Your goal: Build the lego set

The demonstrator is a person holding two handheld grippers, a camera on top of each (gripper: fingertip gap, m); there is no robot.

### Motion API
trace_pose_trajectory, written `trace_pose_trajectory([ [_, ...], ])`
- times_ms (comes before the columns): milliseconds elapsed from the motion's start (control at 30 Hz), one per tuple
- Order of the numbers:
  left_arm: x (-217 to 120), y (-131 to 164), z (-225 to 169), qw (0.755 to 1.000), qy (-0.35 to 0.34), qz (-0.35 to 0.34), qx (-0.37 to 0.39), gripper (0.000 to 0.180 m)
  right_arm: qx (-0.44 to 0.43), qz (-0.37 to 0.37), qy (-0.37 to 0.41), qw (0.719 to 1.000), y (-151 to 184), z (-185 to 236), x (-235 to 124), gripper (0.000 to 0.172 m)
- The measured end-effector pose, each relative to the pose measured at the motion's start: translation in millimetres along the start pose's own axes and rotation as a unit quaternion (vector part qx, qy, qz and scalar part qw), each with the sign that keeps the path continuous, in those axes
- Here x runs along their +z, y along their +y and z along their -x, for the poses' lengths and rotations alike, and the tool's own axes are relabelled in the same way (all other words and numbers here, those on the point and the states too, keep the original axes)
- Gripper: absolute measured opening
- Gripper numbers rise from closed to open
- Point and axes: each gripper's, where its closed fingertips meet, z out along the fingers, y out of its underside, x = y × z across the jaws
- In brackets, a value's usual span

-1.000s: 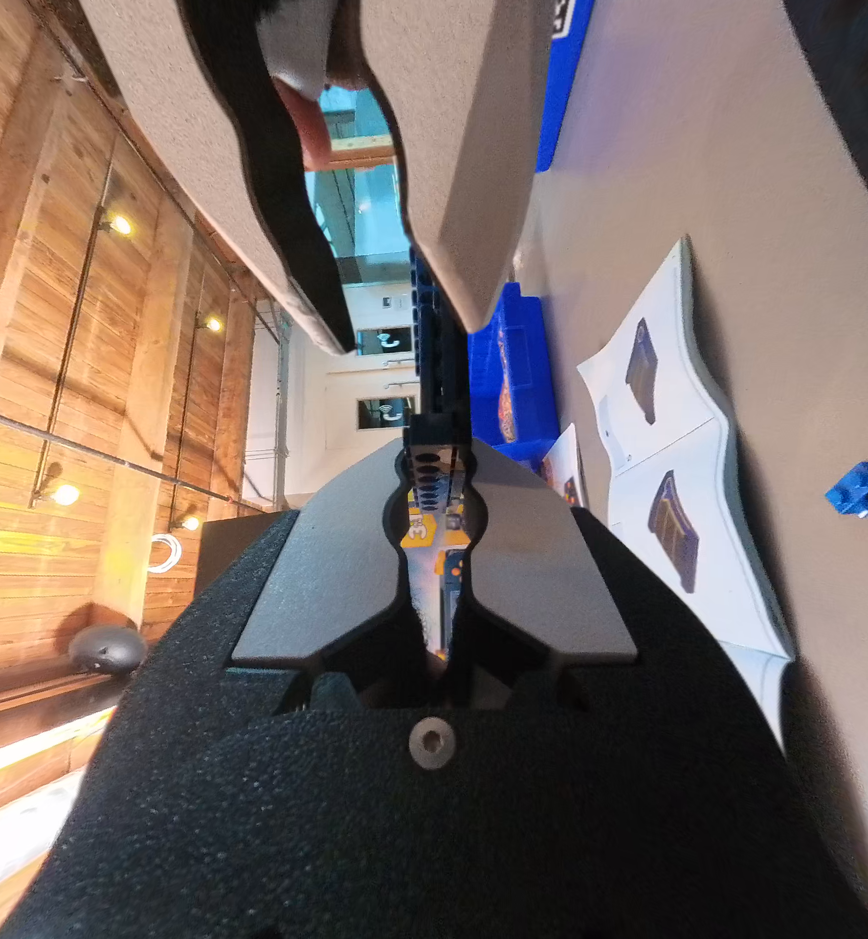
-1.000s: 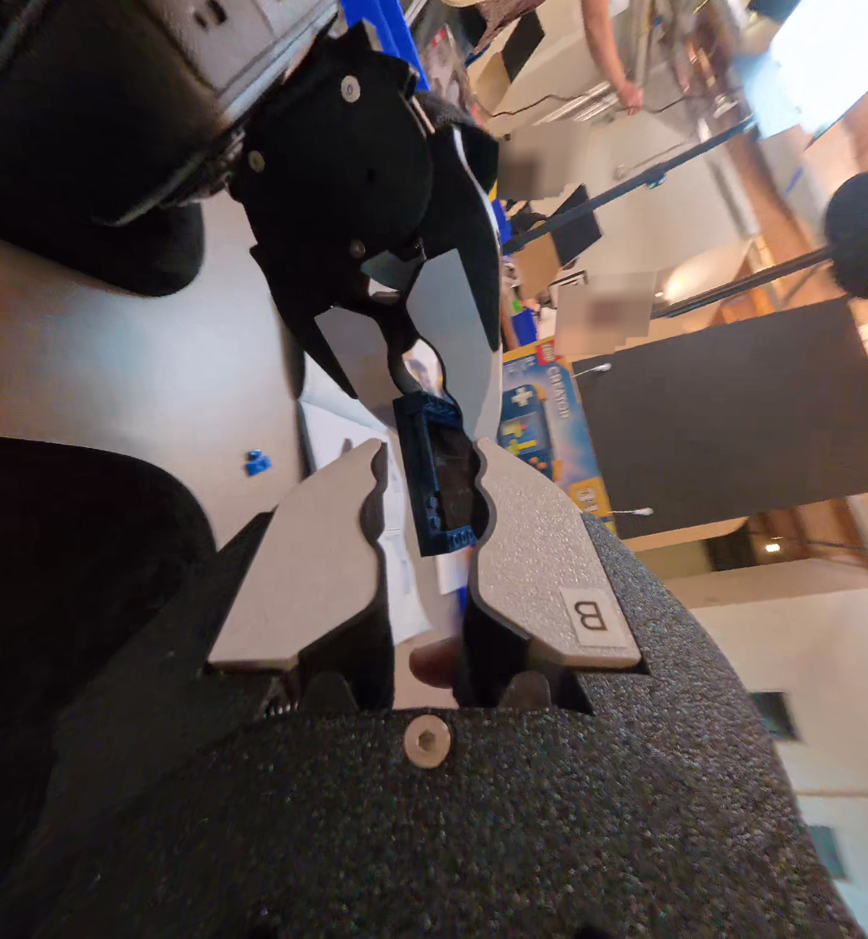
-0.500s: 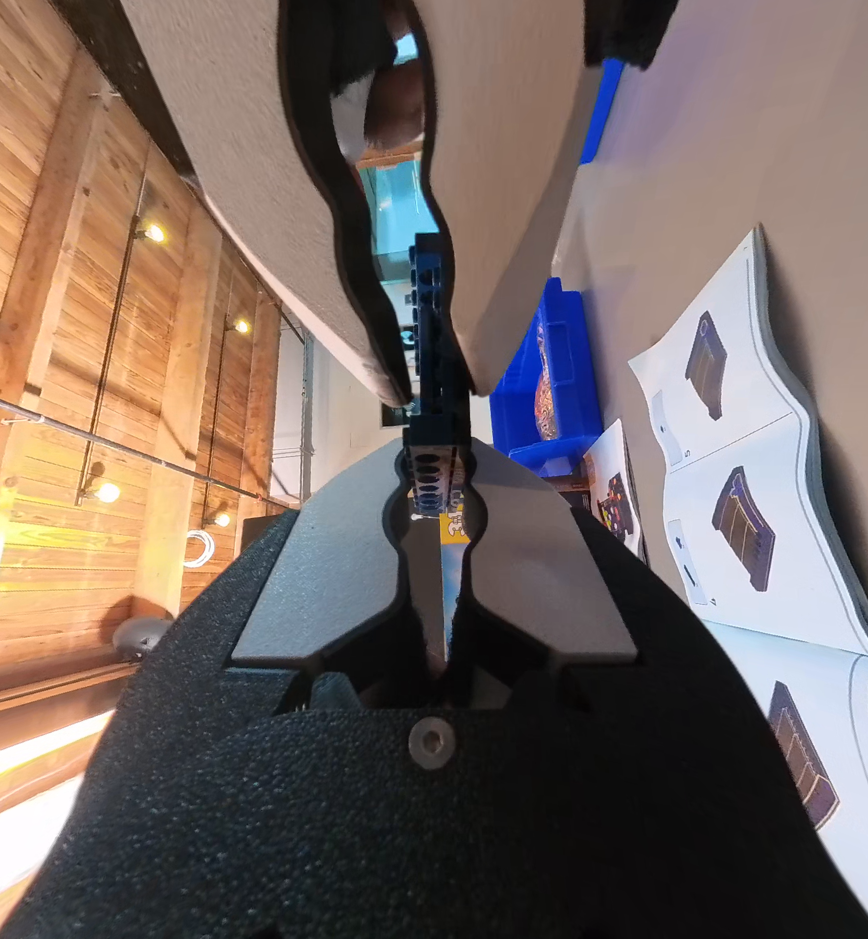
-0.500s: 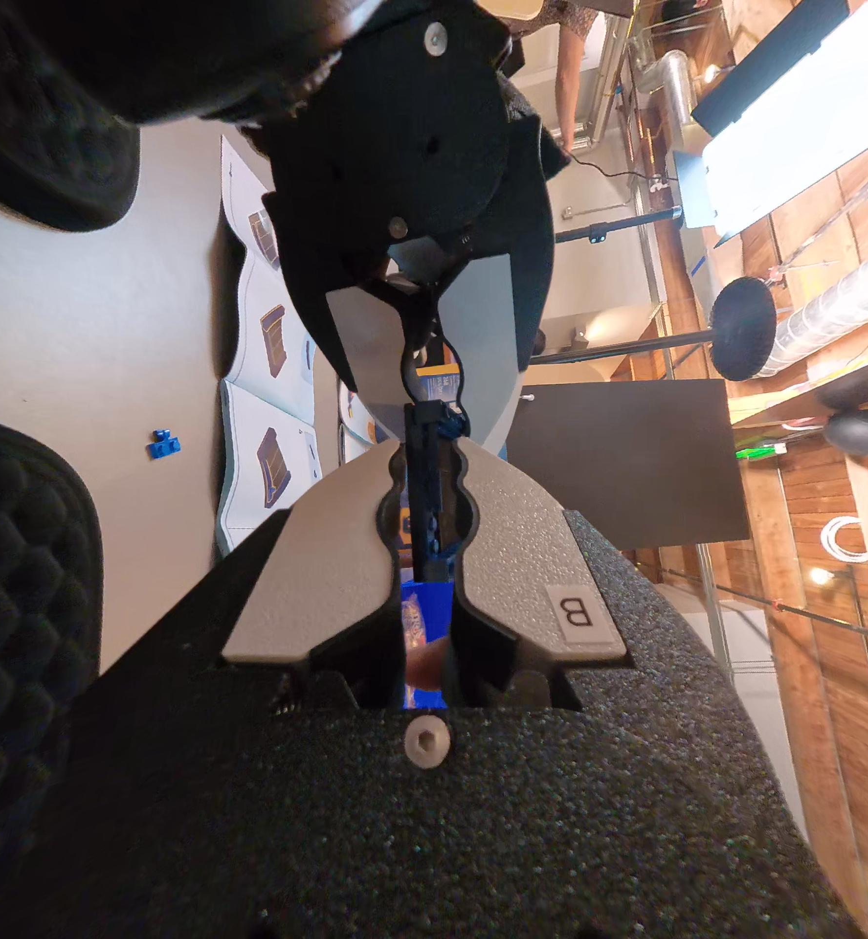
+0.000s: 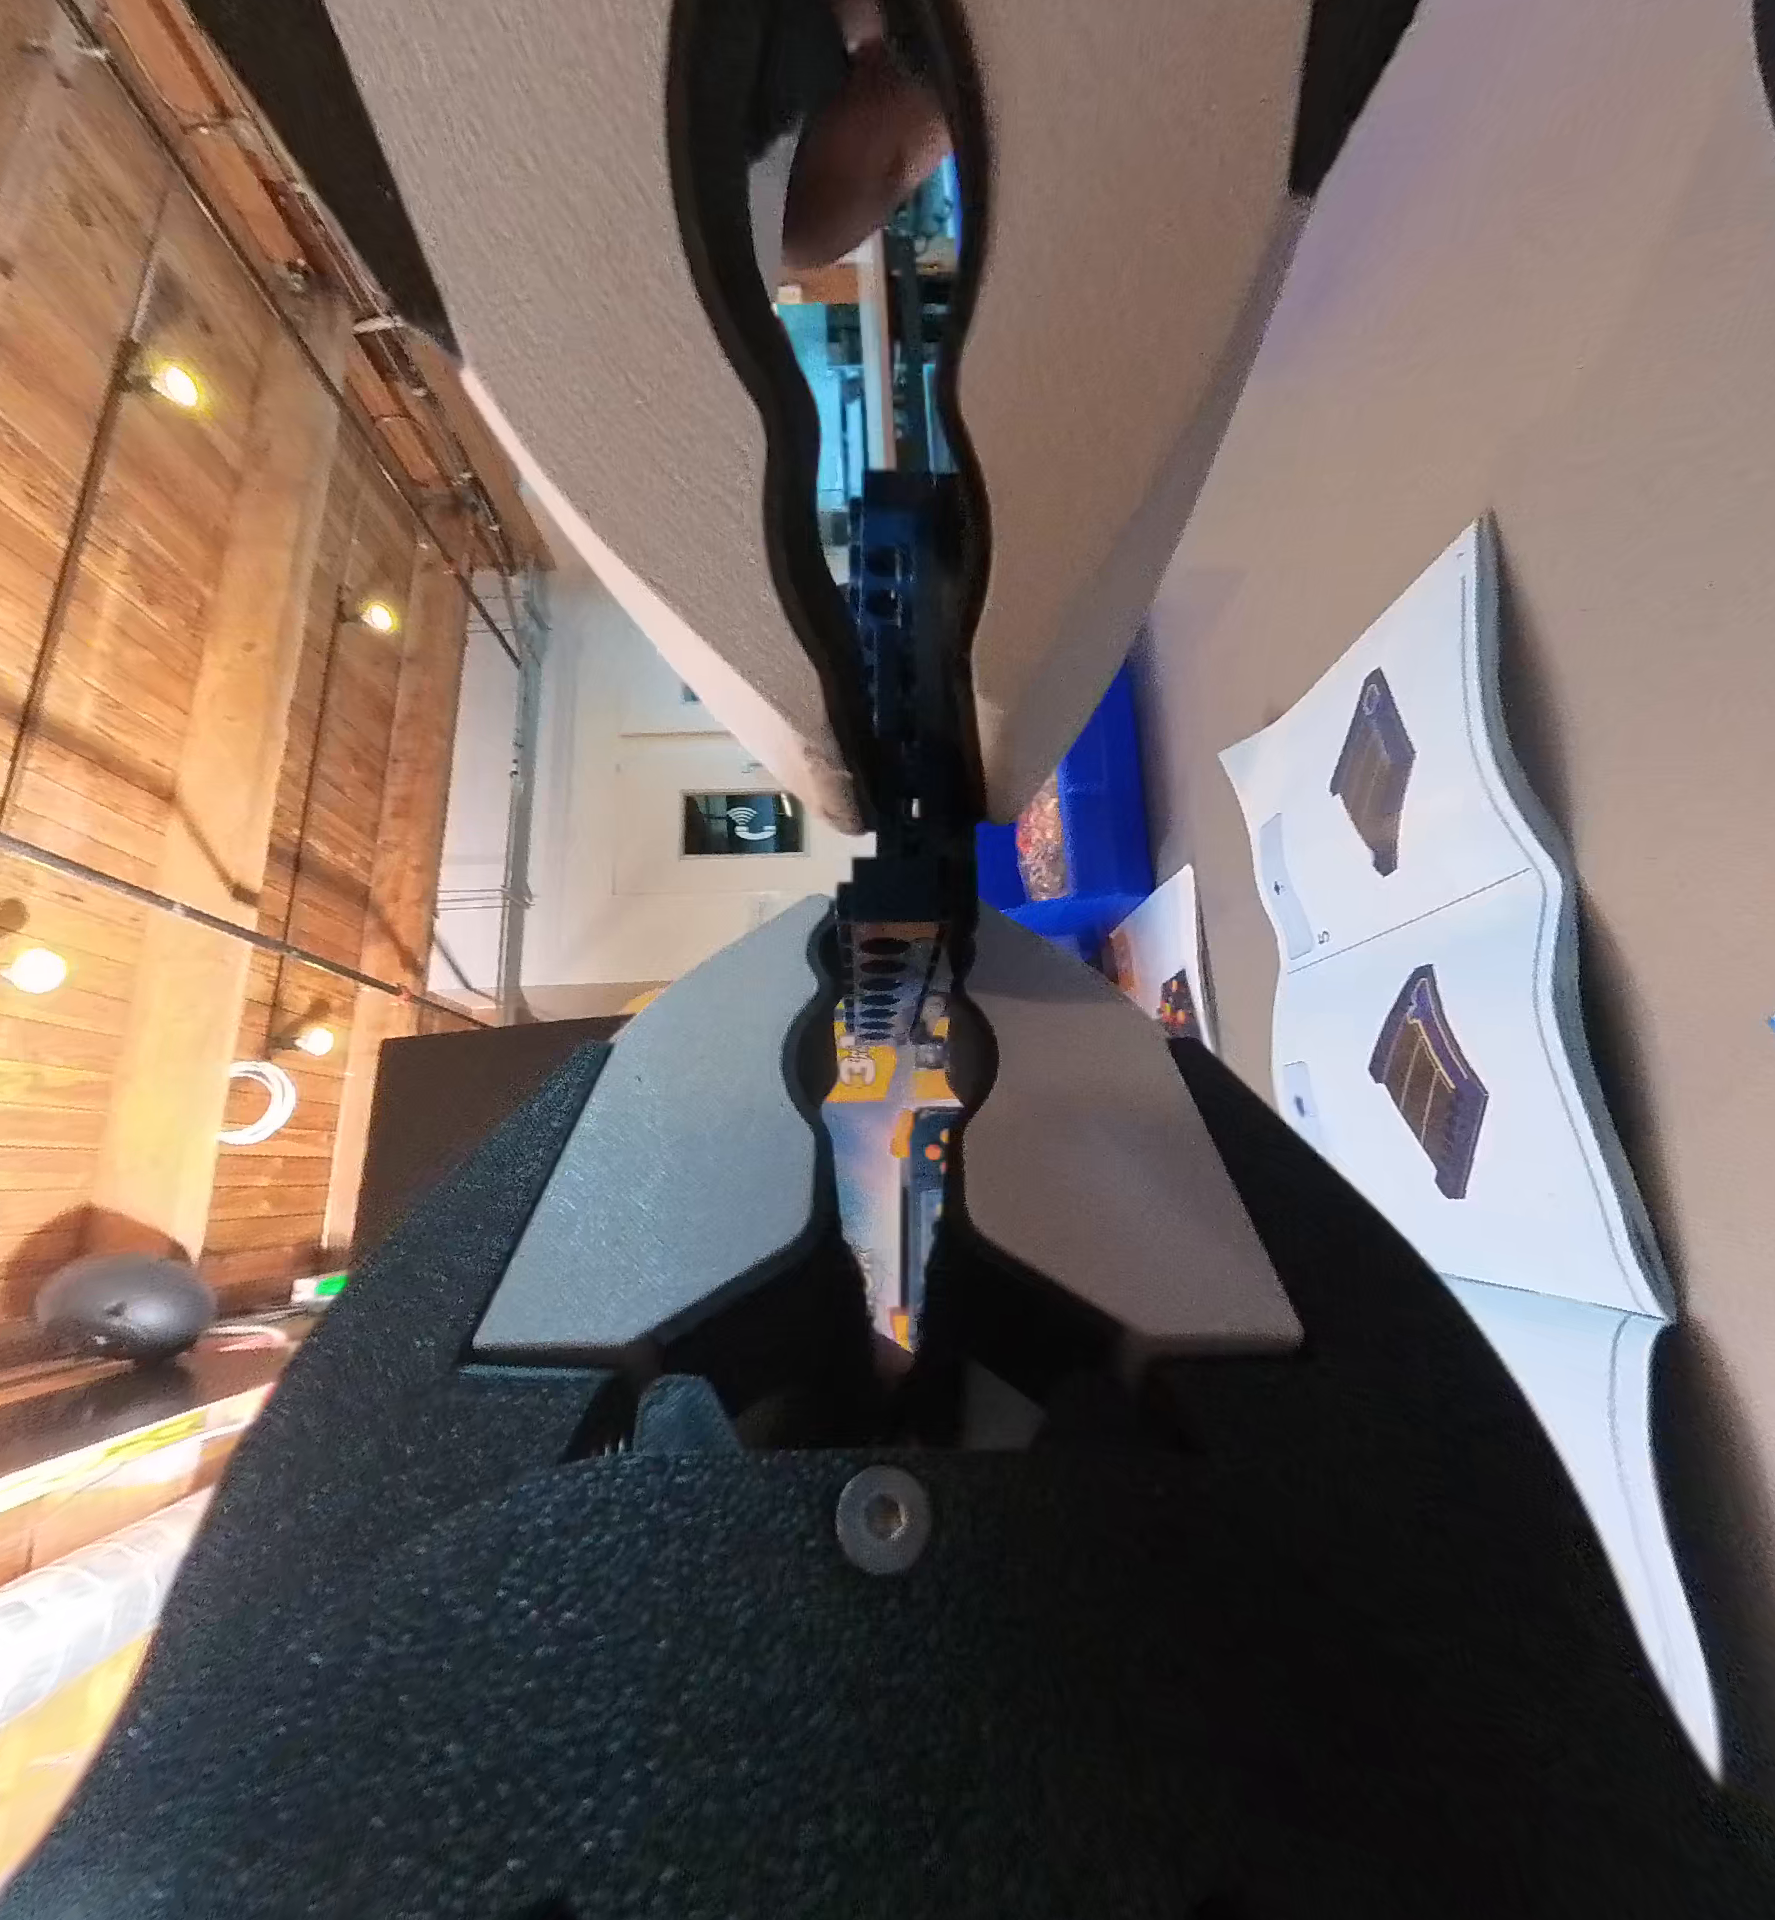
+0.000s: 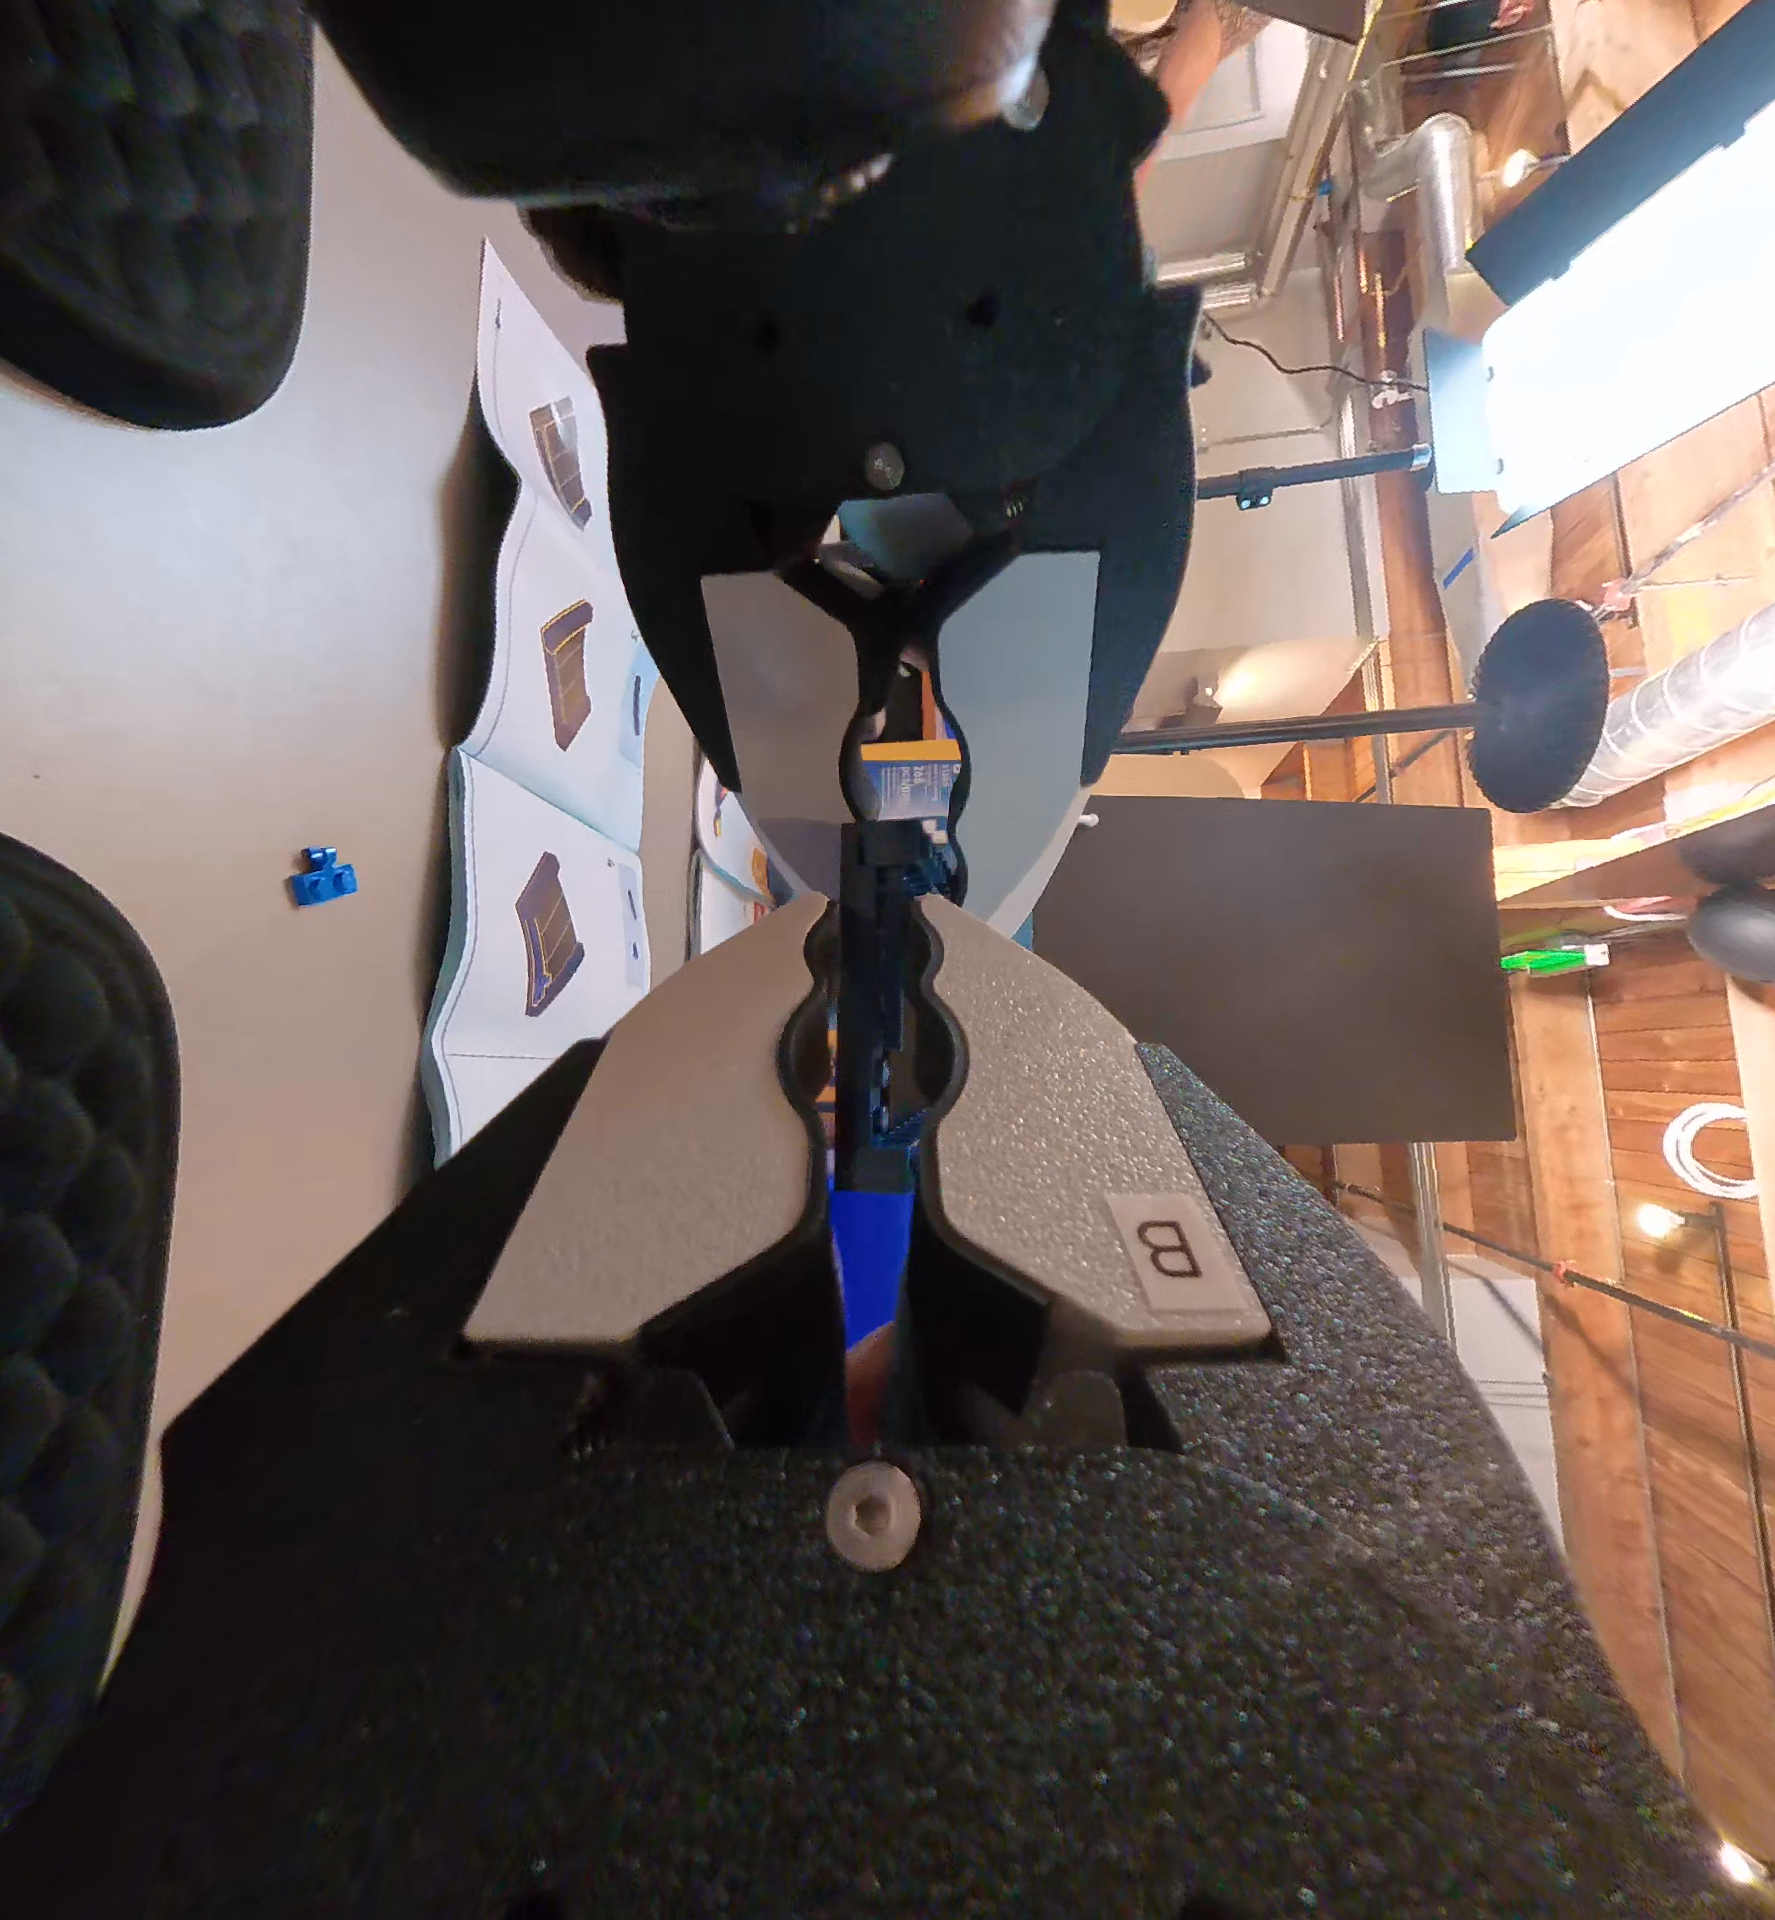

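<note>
Between your two grippers, which meet tip to tip above the table [image 6: 187,623], the dark brick assembly [image 6: 870,997] runs lengthwise, its near end clamped by your right gripper [image 6: 870,914] and its far end by your left gripper [image 5: 904,914].

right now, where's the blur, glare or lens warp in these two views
Left wrist view: wall lamps flare on the wooden wall, the near right tongs look soft, and the booklet bends with wide-angle warp. Right wrist view: the bright panel at upper right is blown out, the dark brick piece between the tongs stays sharp, and the black pads at the left edge curve.
</note>
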Motion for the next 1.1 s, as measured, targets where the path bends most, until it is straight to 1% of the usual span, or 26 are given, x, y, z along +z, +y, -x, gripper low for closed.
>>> trace_pose_trajectory([
  [167,0.3,2.0,-8.5,0.997,0.048,0.0,-0.053,0.015,0.025,-0.002,-0.03,0.999,0.3,0.6,2.1,0.009],
  [333,-0.9,6.3,-10.0,0.995,0.068,0.011,-0.074,0.016,0.048,-0.006,-0.048,0.998,0.1,-1.0,5.7,0.009],
  [400,-2.0,10.7,-9.7,0.994,0.07,0.024,-0.081,0.016,0.076,-0.007,-0.051,0.996,-0.1,-2.4,8.9,0.01],
  [467,-4.6,15.0,-5.6,0.992,0.067,0.033,-0.1,0.016,0.119,-0.017,-0.033,0.992,-1.2,-10.4,10.6,0.011],
  [533,-7.7,20.4,-4.4,0.989,0.073,0.044,-0.123,0.016,0.162,-0.028,-0.012,0.986,-1.4,-21.6,8.9,0.034],
  [567,-9.2,22.8,-3.6,0.988,0.072,0.046,-0.133,0.016,0.179,-0.035,-0.01,0.983,-2.0,-25.4,7.5,0.035],
  [600,-10.7,24.6,-3.2,0.987,0.071,0.046,-0.14,0.016,0.187,-0.04,-0.011,0.981,-2.5,-27.2,6.7,0.03],
  [767,-16.8,27.6,-4.1,0.985,0.071,0.053,-0.148,0.016,0.136,-0.006,-0.036,0.99,-0.9,-14.6,16.3,0.024],
  [800,-18.1,27.3,-3.6,0.985,0.07,0.054,-0.146,0.016,0.127,-0.002,-0.035,0.991,-1.5,-14.2,17.8,0.02],
  [833,-19.5,27.9,-3.1,0.986,0.069,0.057,-0.144,0.016,0.112,0.0,-0.03,0.993,-2.3,-14.7,18.4,0.012],
  [900,-22.8,28.2,-1.4,0.987,0.063,0.058,-0.138,0.016,0.089,0.003,-0.03,0.996,-5.1,-14.3,18.1,0.01],
  [967,-26.4,27.6,-0.8,0.987,0.061,0.058,-0.138,0.016,0.085,-0.004,-0.029,0.996,-9.2,-14.4,17.4,0.01],
  [1000,-28.0,27.7,0.6,0.988,0.055,0.059,-0.134,0.017,0.072,-0.006,-0.023,0.997,-11.0,-15.0,17.1,0.01],
  [1100,-33.4,29.1,9.4,0.994,0.007,0.064,-0.094,0.018,0.01,-0.004,0.011,1.0,-18.4,-19.6,17.3,0.009],
])
